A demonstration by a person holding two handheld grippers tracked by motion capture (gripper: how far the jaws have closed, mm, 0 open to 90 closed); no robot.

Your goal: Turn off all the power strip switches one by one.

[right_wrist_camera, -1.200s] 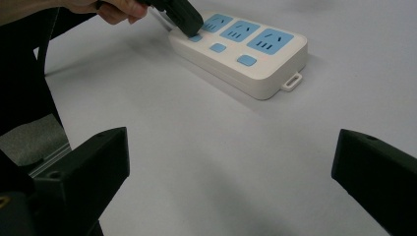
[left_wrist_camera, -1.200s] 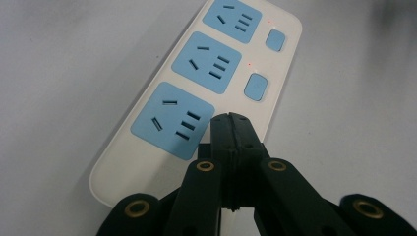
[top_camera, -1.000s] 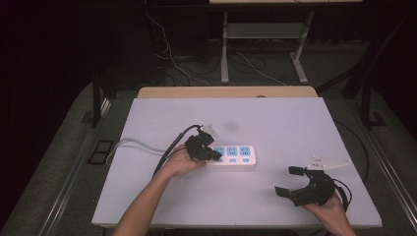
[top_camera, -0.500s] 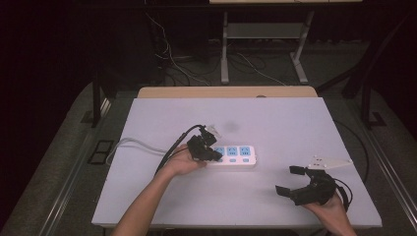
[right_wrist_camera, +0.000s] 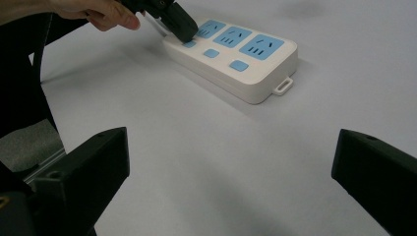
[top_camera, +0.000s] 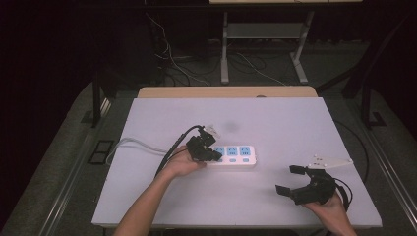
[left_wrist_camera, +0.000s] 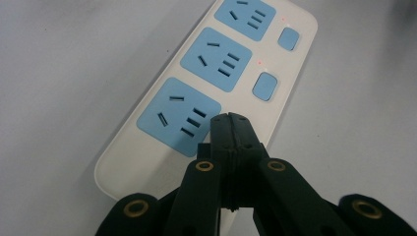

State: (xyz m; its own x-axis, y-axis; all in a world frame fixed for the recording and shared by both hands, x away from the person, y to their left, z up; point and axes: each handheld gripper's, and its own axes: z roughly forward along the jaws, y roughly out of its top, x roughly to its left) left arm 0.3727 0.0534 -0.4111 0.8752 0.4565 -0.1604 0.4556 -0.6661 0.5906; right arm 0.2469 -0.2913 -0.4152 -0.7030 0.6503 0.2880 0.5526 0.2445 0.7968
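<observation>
A white power strip (top_camera: 239,156) with three blue sockets and a row of blue switch buttons lies mid-table. My left gripper (top_camera: 215,156) is shut with nothing between its jaws, and its joined tips (left_wrist_camera: 229,120) rest on the strip (left_wrist_camera: 295,73) over the switch beside the end socket. That switch is mostly hidden under the tips. From the right gripper view the left gripper (right_wrist_camera: 184,32) touches the end blue button of the strip (right_wrist_camera: 246,81). My right gripper (top_camera: 287,179) stands open near the front right, its jaws (right_wrist_camera: 231,182) wide apart over bare table.
The strip's pale cable (top_camera: 133,143) runs left off the white table (top_camera: 295,123). A black cable (top_camera: 172,150) trails from the left gripper along the forearm. A wooden ledge (top_camera: 226,92) borders the far edge. Floor cables lie beyond.
</observation>
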